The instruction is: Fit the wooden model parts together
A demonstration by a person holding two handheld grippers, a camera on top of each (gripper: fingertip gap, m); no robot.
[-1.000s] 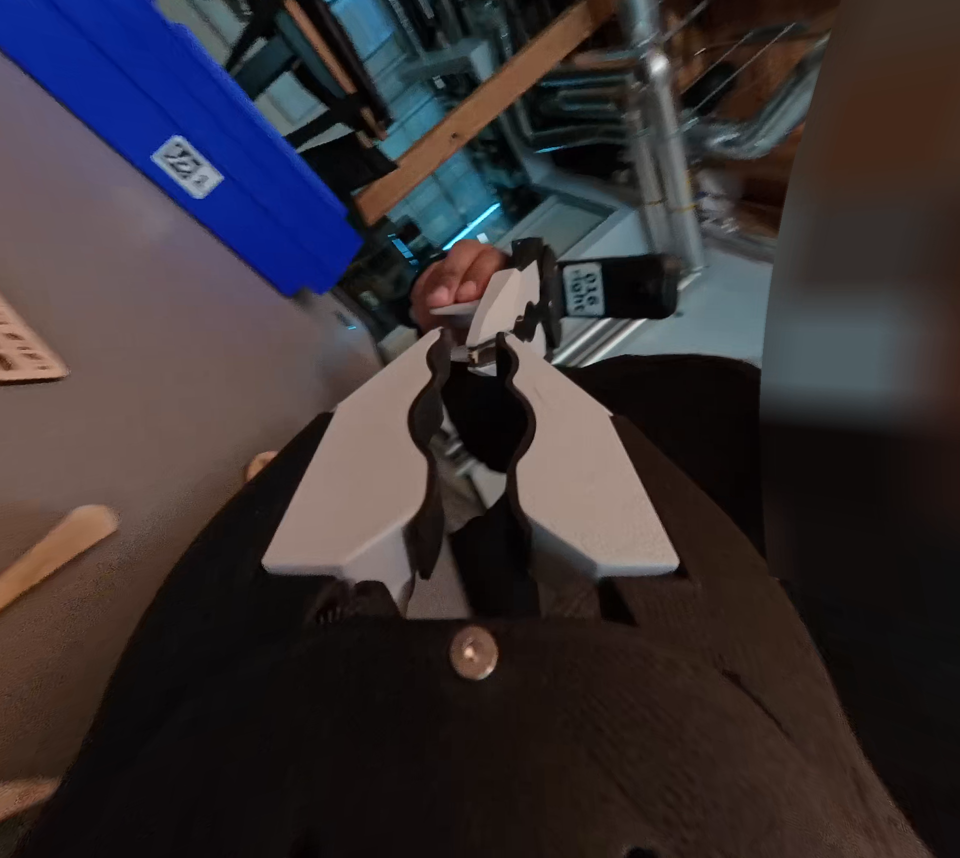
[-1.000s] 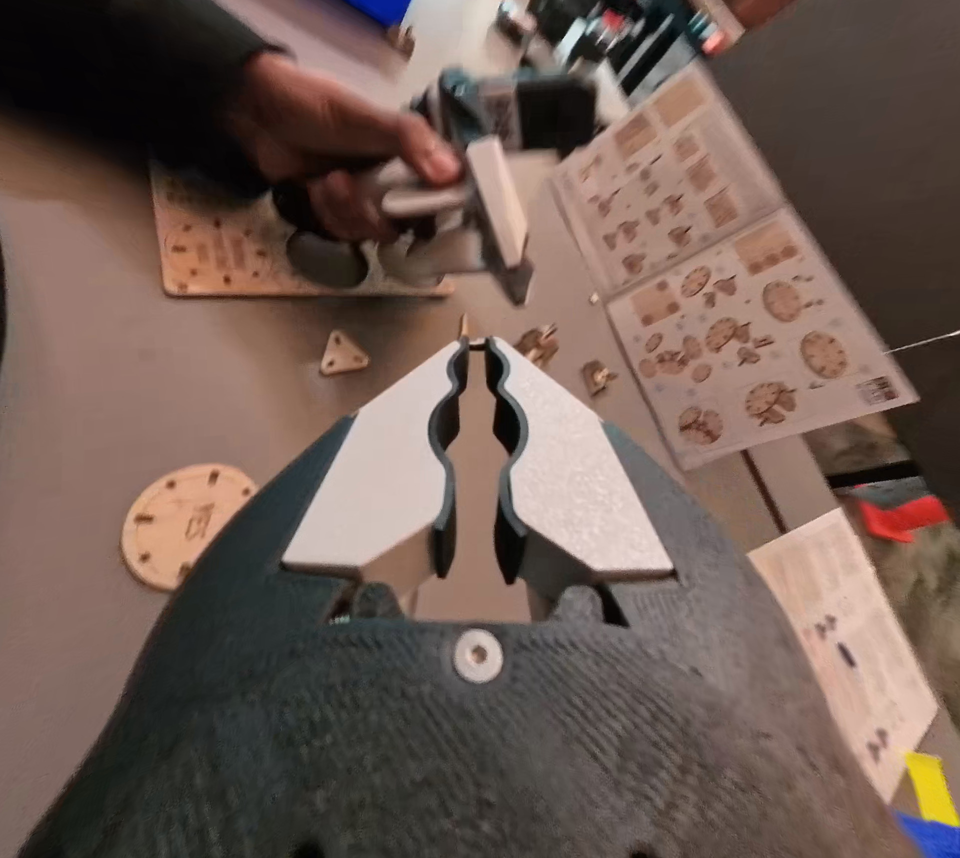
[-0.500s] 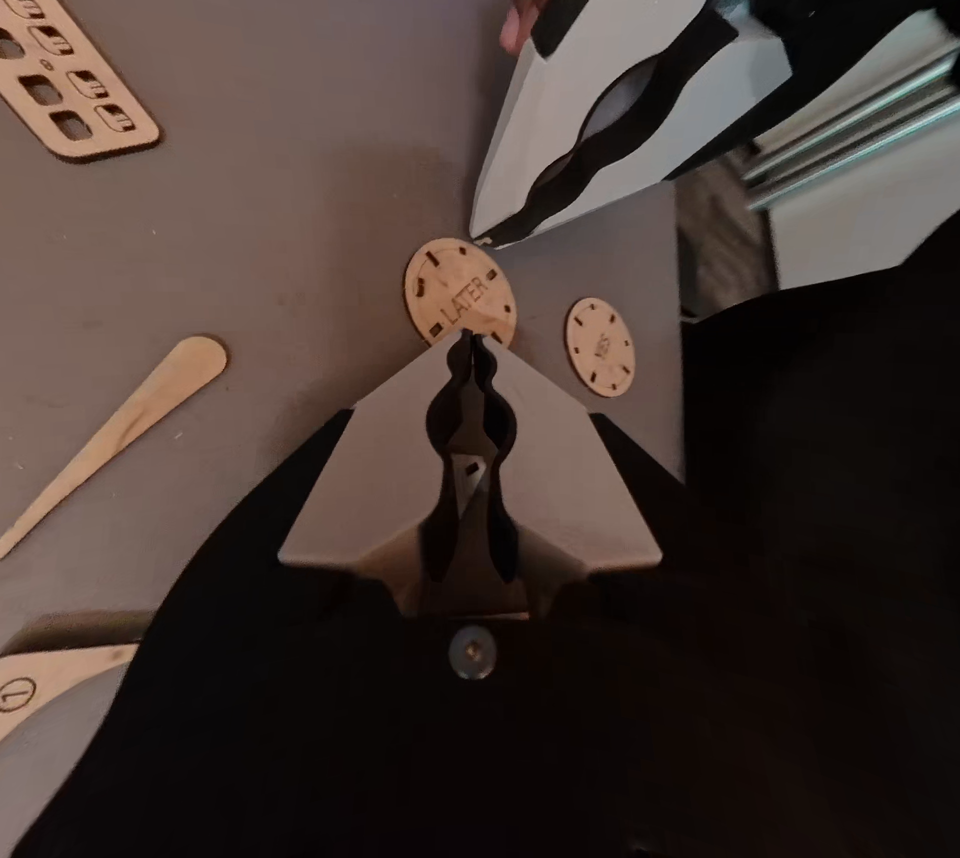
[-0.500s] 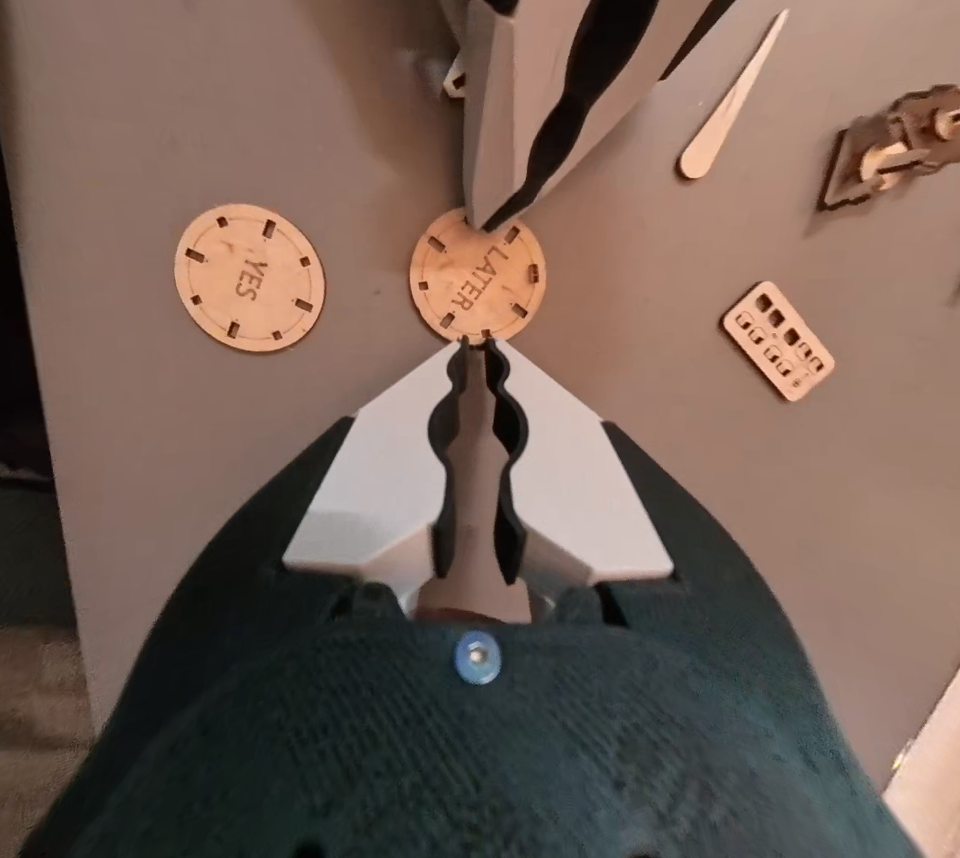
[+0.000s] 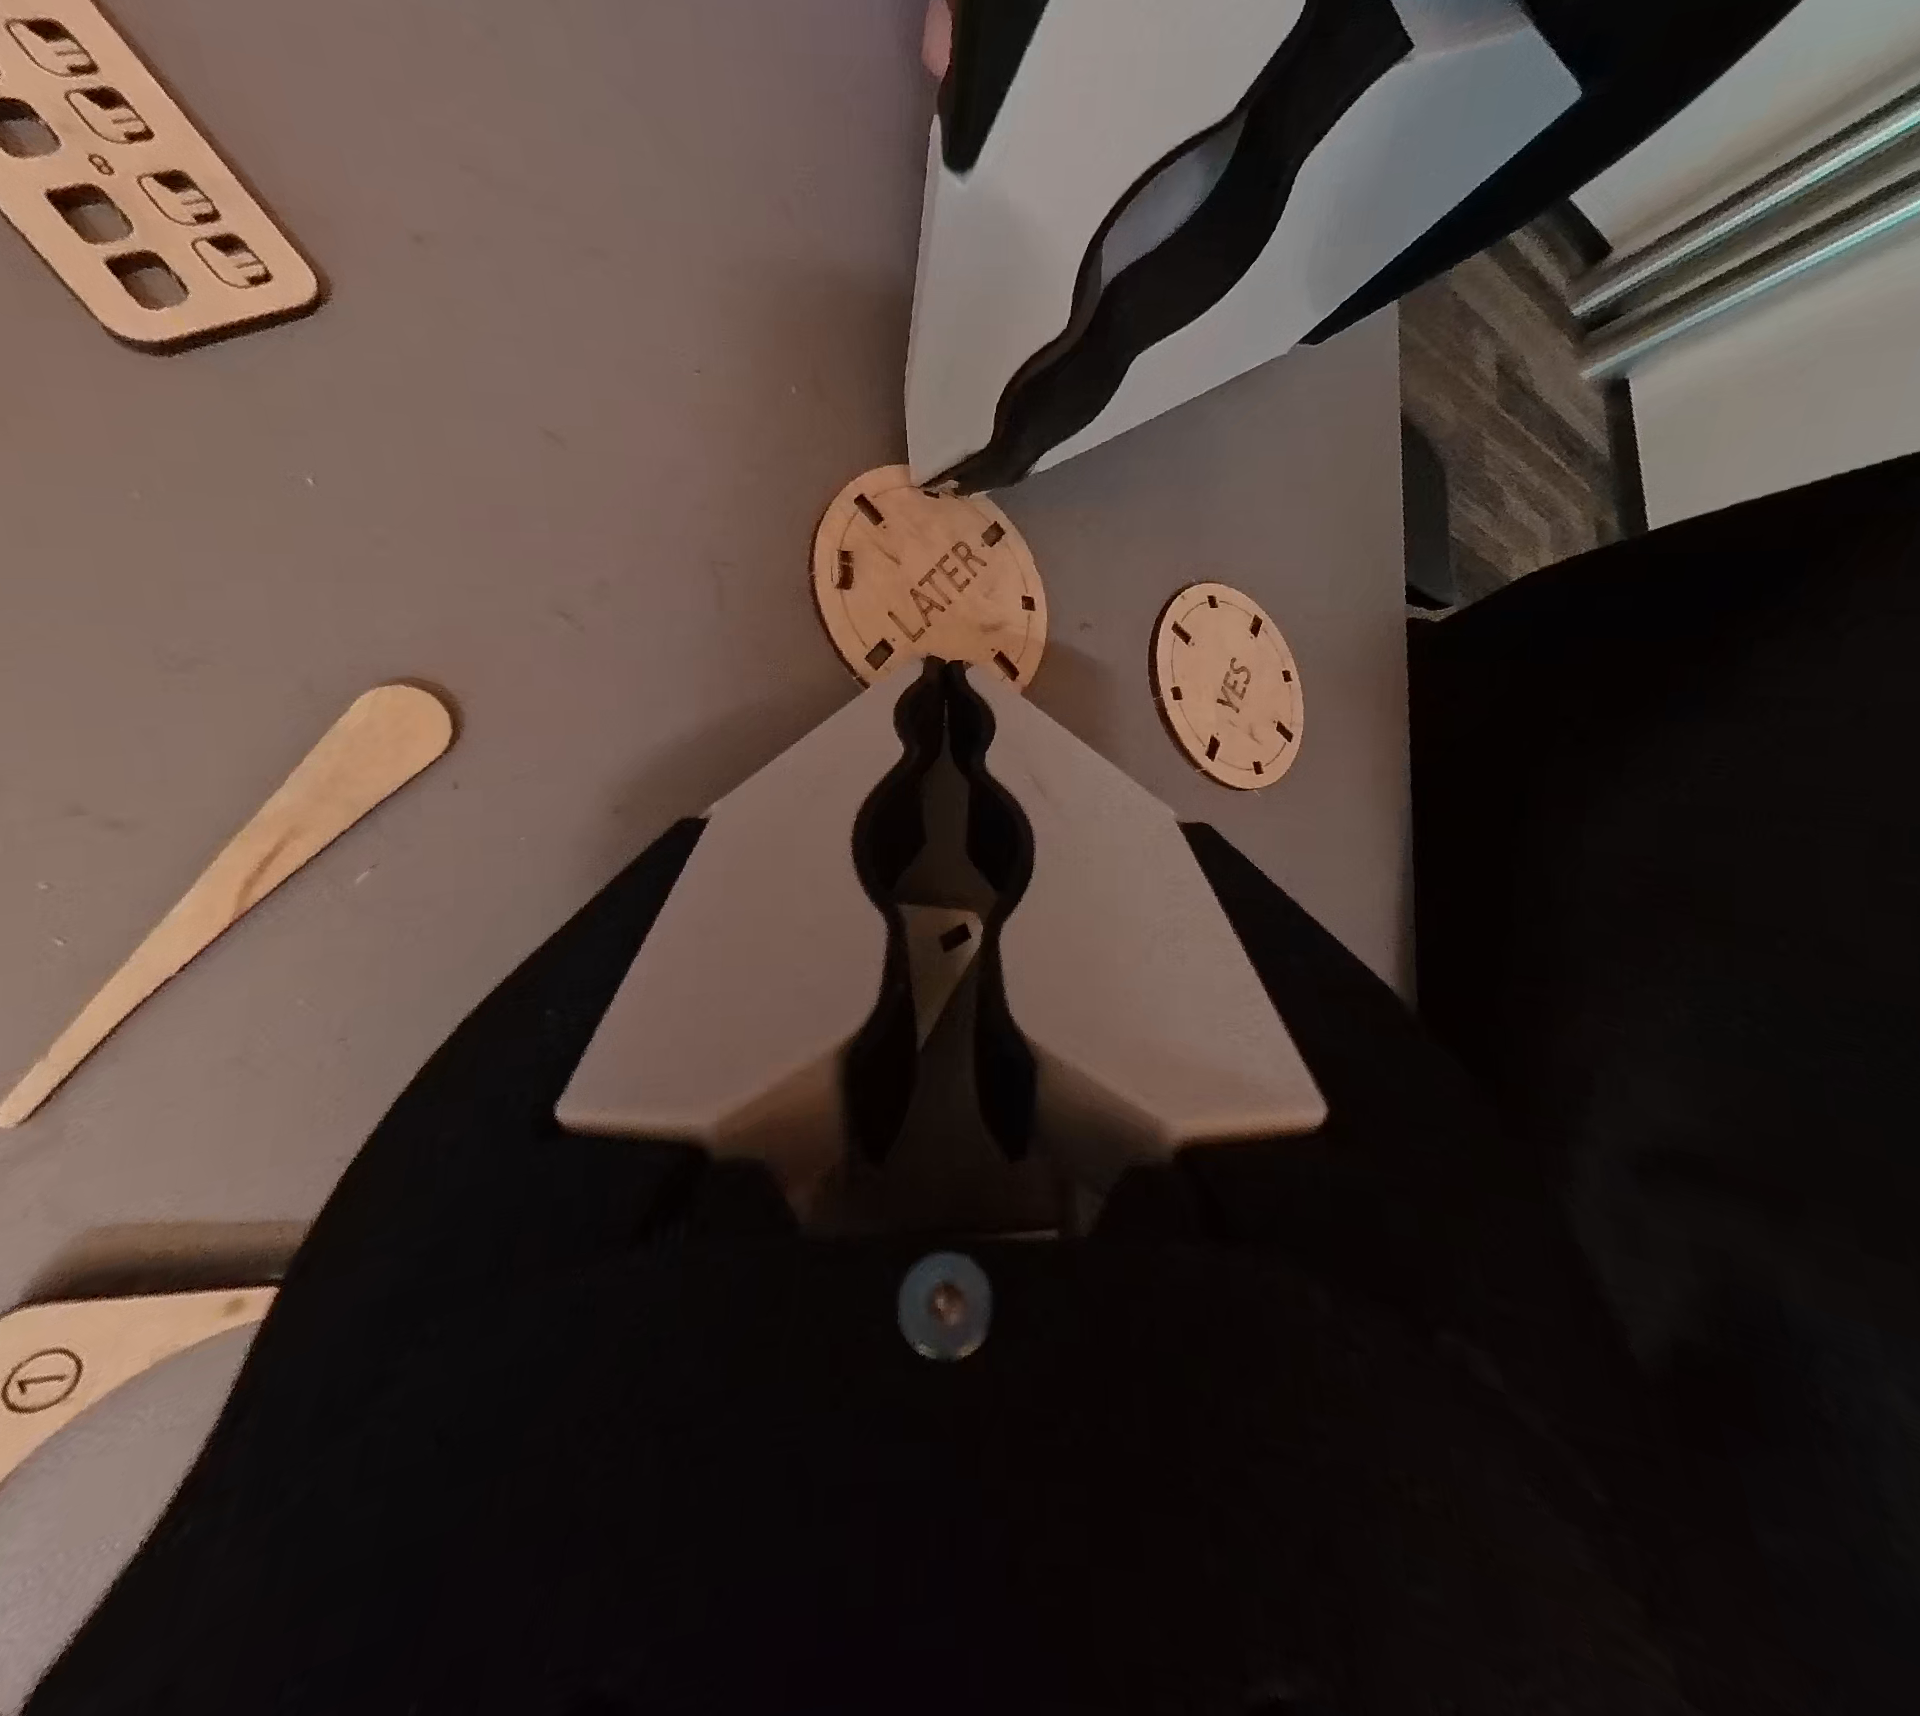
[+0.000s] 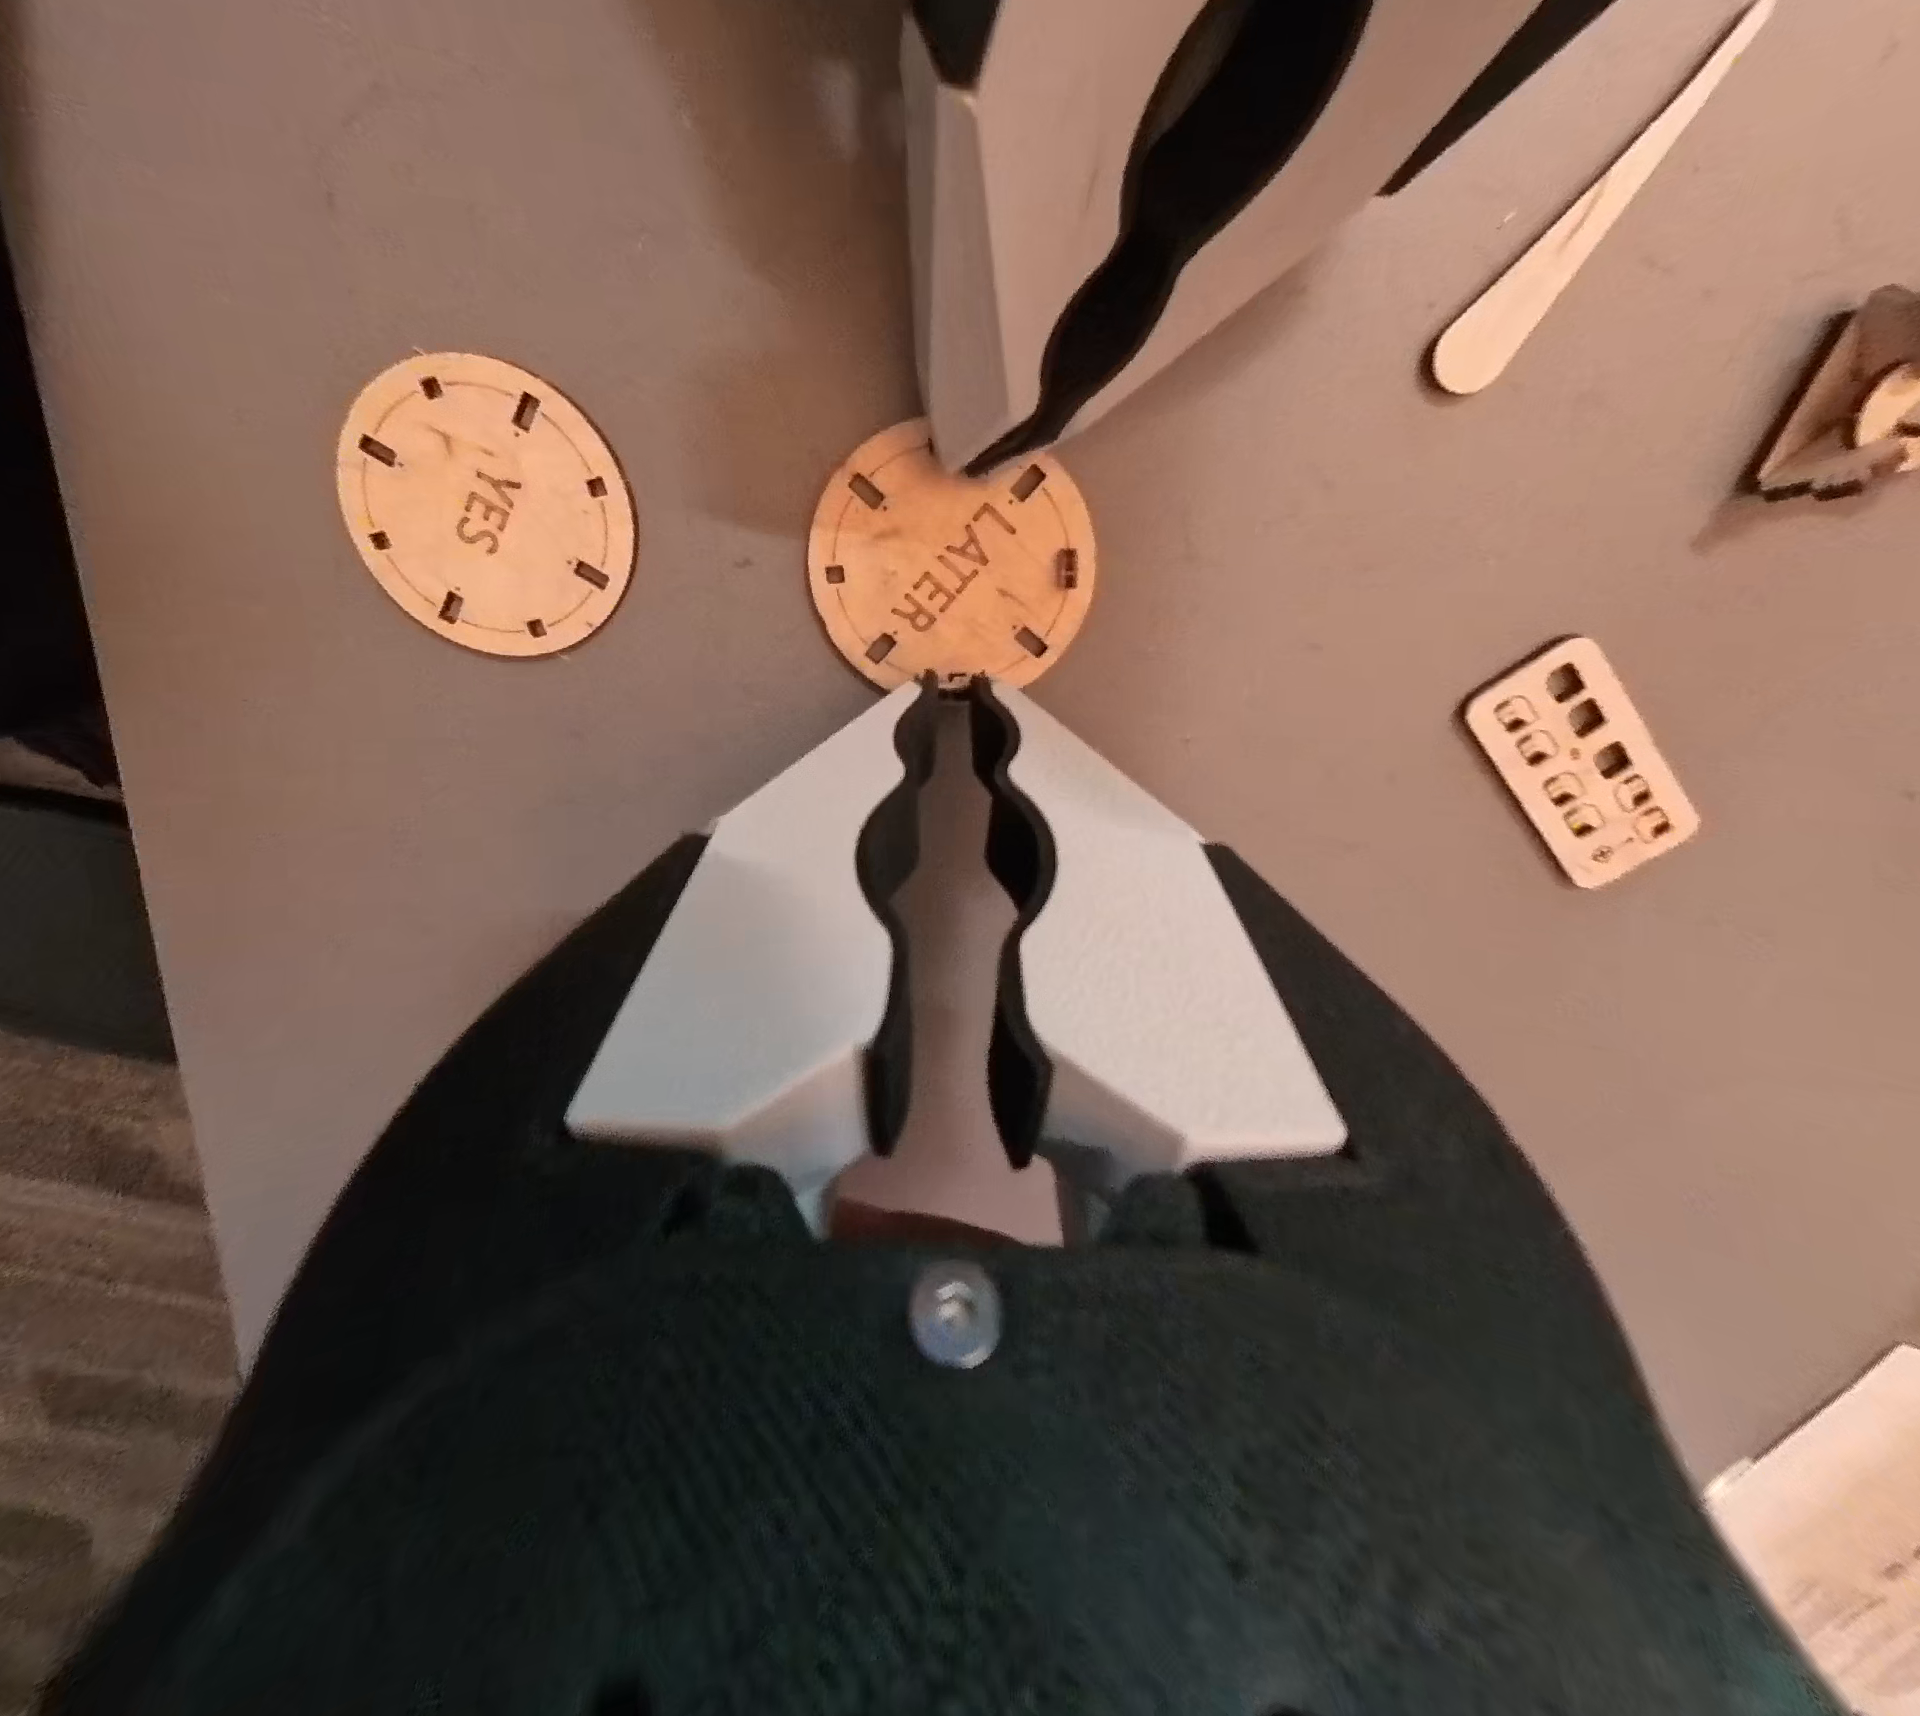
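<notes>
Left gripper (image 5: 940,671) low in the centre of its own view, jaws together, tips meeting right at the near edge of a round wooden disc (image 5: 925,591) with slots around its rim and engraved letters. Same gripper in the right wrist view, coming down from the top of the frame, closed tips touching the far rim of that disc.

Right gripper (image 6: 948,679) at the opposite edge of the disc, jaws nearly together, clamped on a small wooden bit (image 6: 951,680) that sits against the rim; too small to tell more. In the left wrist view, reaching in from the upper right, tip on the disc's far edge.

Disc flat on the grey worktop (image 5: 520,419), centre of both frames, pinned between the two sets of tips. Second disc (image 5: 1226,684) of the same kind just beside it, not touching, right of centre in the left view and left of centre in the right view, near the worktop's edge.

Elsewhere on the worktop, well apart from the jaws: a flat wooden stick (image 5: 260,866) at the left of the left view; a small rectangular wooden plate (image 5: 135,160) with cut-out holes at the upper left. At the right edge of the right view, a small wooden assembly (image 6: 1839,430). Printed paper (image 6: 1849,1510) in the lower right corner there.
</notes>
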